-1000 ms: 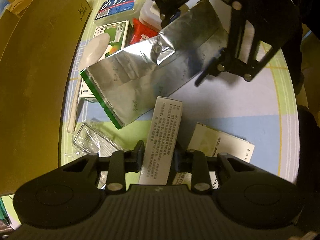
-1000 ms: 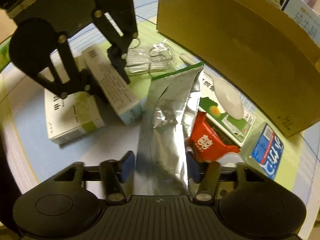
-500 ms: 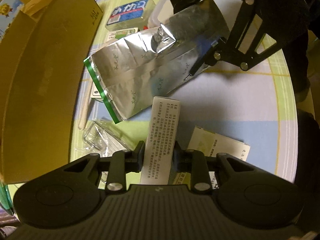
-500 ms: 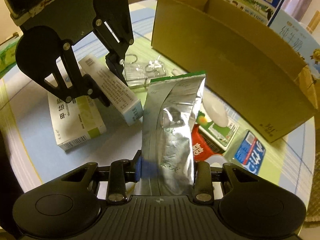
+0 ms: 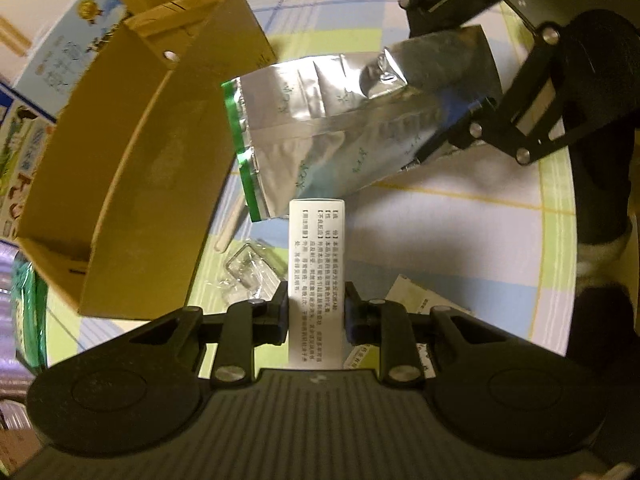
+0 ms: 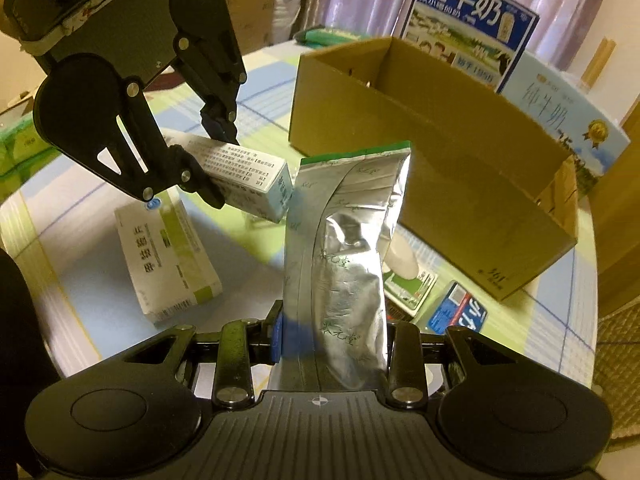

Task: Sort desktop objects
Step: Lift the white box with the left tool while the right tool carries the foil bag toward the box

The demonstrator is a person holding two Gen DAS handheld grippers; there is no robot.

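Presently, item one: the left gripper (image 5: 316, 312), its two fingers clamped on a narrow white box (image 5: 316, 264) printed with small text, held clear above the table (image 5: 460, 240). Item two: the right gripper (image 6: 332, 332), its fingers pressed against the lower end of a silver foil pouch (image 6: 344, 248) with a green top edge, also lifted off the table. Item three: an open cardboard box (image 6: 440, 152), standing on the table just beyond both held items. The left wrist view alone shows a clear plastic packet (image 5: 248, 272) and a pale stick-like handle (image 5: 230, 228) lying on the cloth below the white box, plus the corner of a white carton (image 5: 420, 300). The right wrist view alone shows that carton whole, a green-and-white medicine box (image 6: 168, 260) flat on the table, a white spoon bowl (image 6: 404, 256) resting on a green packet (image 6: 408, 288), a blue-labelled pack (image 6: 460, 312) near the cardboard box, and blue milk cartons (image 6: 472, 20) behind it.
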